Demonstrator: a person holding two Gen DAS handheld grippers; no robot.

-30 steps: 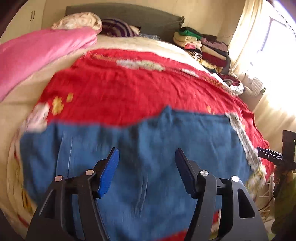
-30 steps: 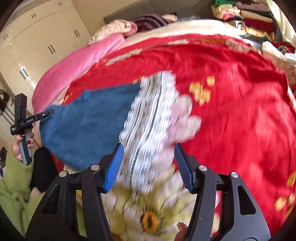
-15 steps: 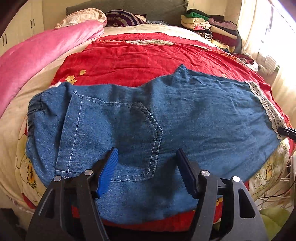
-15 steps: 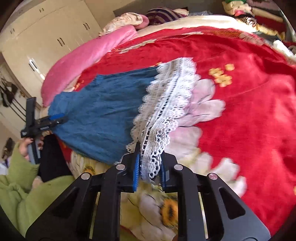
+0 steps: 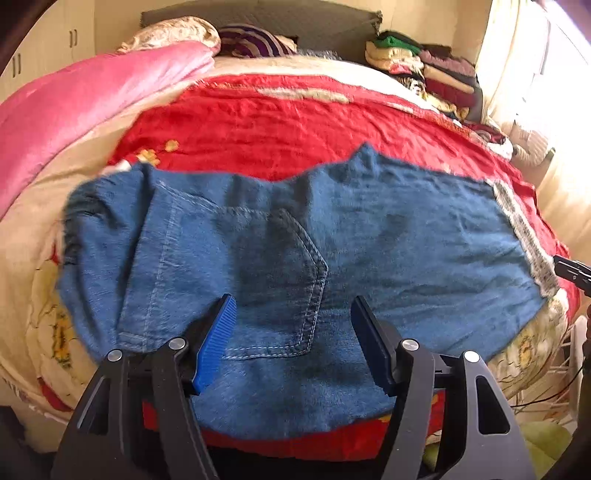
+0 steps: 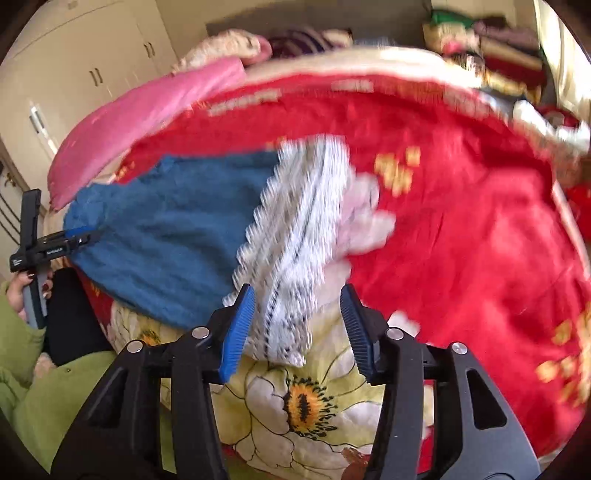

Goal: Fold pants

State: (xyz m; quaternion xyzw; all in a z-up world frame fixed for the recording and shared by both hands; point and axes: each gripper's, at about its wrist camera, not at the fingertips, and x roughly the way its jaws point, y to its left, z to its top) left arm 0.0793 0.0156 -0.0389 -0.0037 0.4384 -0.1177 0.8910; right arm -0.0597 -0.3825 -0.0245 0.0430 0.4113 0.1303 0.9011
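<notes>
Blue denim pants (image 5: 332,251) lie flat across the red bedspread, waistband at the left, back pocket (image 5: 273,280) up, white lace hem (image 5: 524,236) at the right. My left gripper (image 5: 291,332) is open and empty, held just above the pants near the pocket's lower edge. In the right wrist view the pants (image 6: 177,236) end in the lace hem (image 6: 295,251). My right gripper (image 6: 297,317) is open, with the lace hem lying between and below its fingers. The left gripper also shows in the right wrist view (image 6: 77,236) at the waistband end.
A pink quilt (image 5: 81,103) lies along the bed's left side. Pillows (image 5: 173,33) sit at the head. A stack of folded clothes (image 5: 424,70) stands at the back right. The red bedspread (image 5: 295,125) beyond the pants is bare. Cupboards (image 6: 92,74) stand left.
My right gripper was shut on the lace hem half a second ago and has opened, letting it go. My left gripper stays open over the pants and has shifted slightly.
</notes>
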